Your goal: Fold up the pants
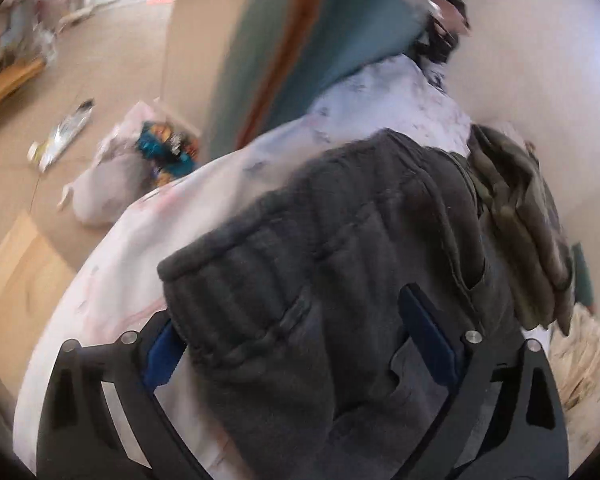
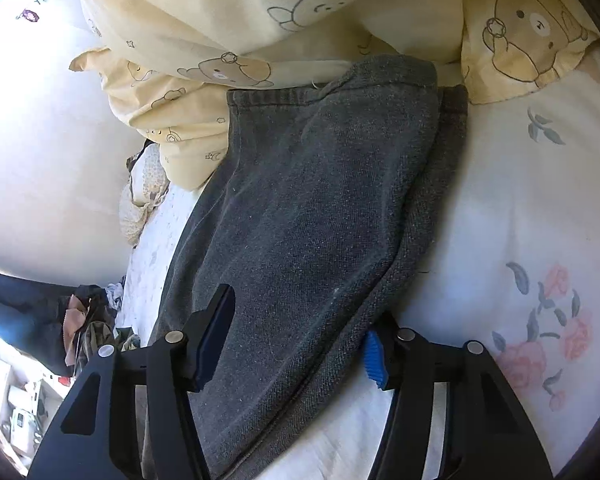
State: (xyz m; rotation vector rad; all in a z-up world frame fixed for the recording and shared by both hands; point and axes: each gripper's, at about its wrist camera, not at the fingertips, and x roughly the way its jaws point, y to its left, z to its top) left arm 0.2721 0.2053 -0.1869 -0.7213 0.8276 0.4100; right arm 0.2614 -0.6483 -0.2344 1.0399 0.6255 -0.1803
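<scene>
The grey pants [image 2: 312, 216] lie on the bed [image 2: 532, 184], laid double with one layer over the other, the leg ends close against a yellow bear-print quilt [image 2: 228, 20]. In the left wrist view the ribbed waistband [image 1: 236, 280] hangs at the bed's edge, next to an olive garment [image 1: 520, 216].

The left gripper [image 1: 296, 348] straddles the waistband; its jaws stand apart, with cloth between them but not pinched. The right gripper [image 2: 296, 340] likewise brackets the doubled cloth with its jaws apart.

Recommended procedure: close each gripper on both layers together (a single-layer grasp probably lets the lower layer drag). Then lift evenly and carry one end toward the other, keeping clear of the quilt.
</scene>
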